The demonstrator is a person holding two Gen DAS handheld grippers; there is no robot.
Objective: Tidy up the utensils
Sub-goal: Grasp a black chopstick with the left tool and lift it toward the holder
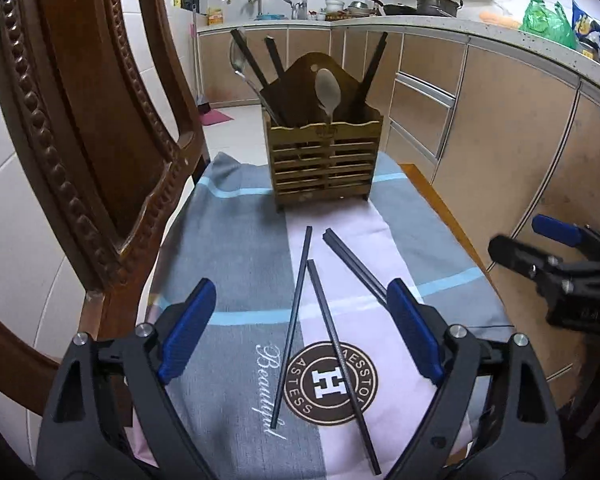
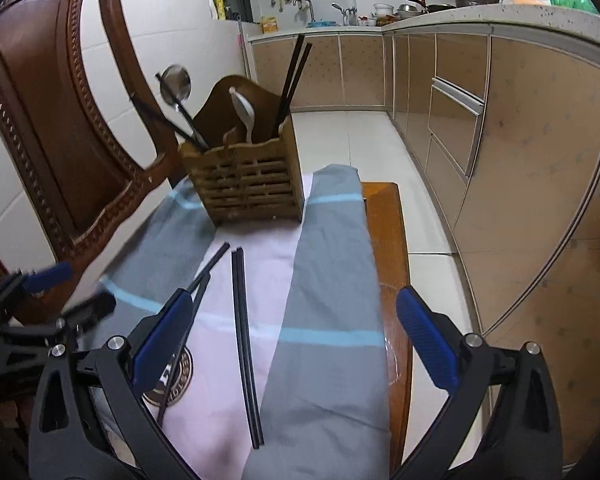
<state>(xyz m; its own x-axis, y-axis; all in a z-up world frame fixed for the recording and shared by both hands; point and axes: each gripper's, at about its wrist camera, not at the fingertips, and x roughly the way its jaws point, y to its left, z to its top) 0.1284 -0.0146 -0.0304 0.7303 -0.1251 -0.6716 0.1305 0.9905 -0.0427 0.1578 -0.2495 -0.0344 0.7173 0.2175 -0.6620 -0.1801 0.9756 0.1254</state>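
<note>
A slatted wooden utensil holder (image 1: 324, 160) (image 2: 244, 180) stands at the far end of a grey and pink cloth (image 1: 228, 248). It holds a metal ladle (image 1: 236, 60), a pale spoon (image 1: 328, 88) and several black chopsticks. Two single chopsticks (image 1: 292, 328) (image 1: 340, 360) and a pair of chopsticks (image 1: 352, 268) (image 2: 244, 340) lie loose on the cloth. My left gripper (image 1: 300, 320) hangs open above the two single sticks, touching nothing. Further right, my right gripper (image 2: 296, 332) (image 1: 528, 240) is open above the pair, gripping nothing. The left gripper (image 2: 76, 290) shows blurred at the left of the right wrist view.
A carved wooden chair back (image 1: 80, 140) rises close on the left. The orange wooden table edge (image 2: 388, 240) shows past the cloth on the right. Kitchen cabinets (image 1: 500, 140) and a cluttered counter (image 1: 380, 16) run behind, with tiled floor (image 2: 360, 140) between.
</note>
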